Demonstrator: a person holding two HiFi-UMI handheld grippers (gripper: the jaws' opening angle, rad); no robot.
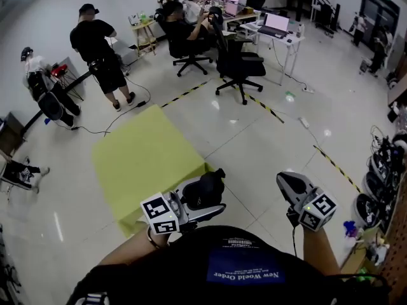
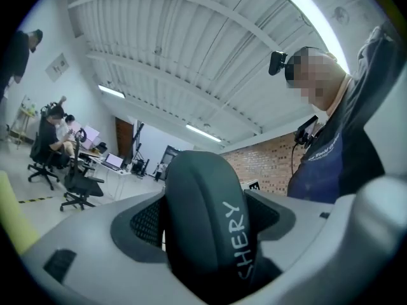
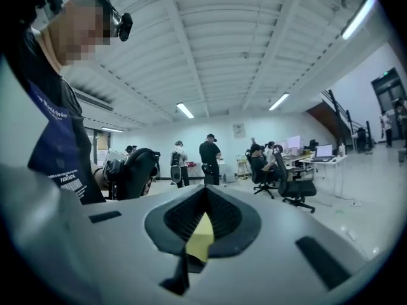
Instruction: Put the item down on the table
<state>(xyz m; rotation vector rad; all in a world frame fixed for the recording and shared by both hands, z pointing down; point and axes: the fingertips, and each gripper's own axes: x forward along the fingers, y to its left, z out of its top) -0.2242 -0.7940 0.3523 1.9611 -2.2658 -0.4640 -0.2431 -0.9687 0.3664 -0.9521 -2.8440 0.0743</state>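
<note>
Currently the left hand-held gripper (image 1: 205, 197) is clamped on a black rounded item (image 1: 205, 184). The left gripper view shows the item filling the gap between both jaws, and white lettering on it reads "SHERY" as far as it can be seen. What kind of object it is cannot be told.

- Item position: held in the air, off the surface. In the head view it sits just past the near right corner of the yellow-green surface (image 1: 143, 157), close in front of the person's body.
- Yellow-green surface: bare top, set at an angle to the floor tiles.
- Right hand-held gripper (image 1: 286, 183): jaws pressed together with nothing between them. The right gripper view shows only a thin sliver of the yellow-green surface through the hollow of the pads. It is held well to the right of the left one, over the white floor (image 1: 254, 151), away from the surface.
- Marker cubes: one shows on each gripper, left (image 1: 159, 215) and right (image 1: 318, 210), both near the wearer's forearms.

Background:
- A person in black (image 1: 95, 43) stands beyond the surface.
- Black office chairs (image 1: 238, 65) stand farther back.
- People sit at desks with monitors.
- A laptop (image 1: 276, 24) sits on a white desk.
- Yellow-and-black tape (image 1: 273, 113) runs across the floor.
</note>
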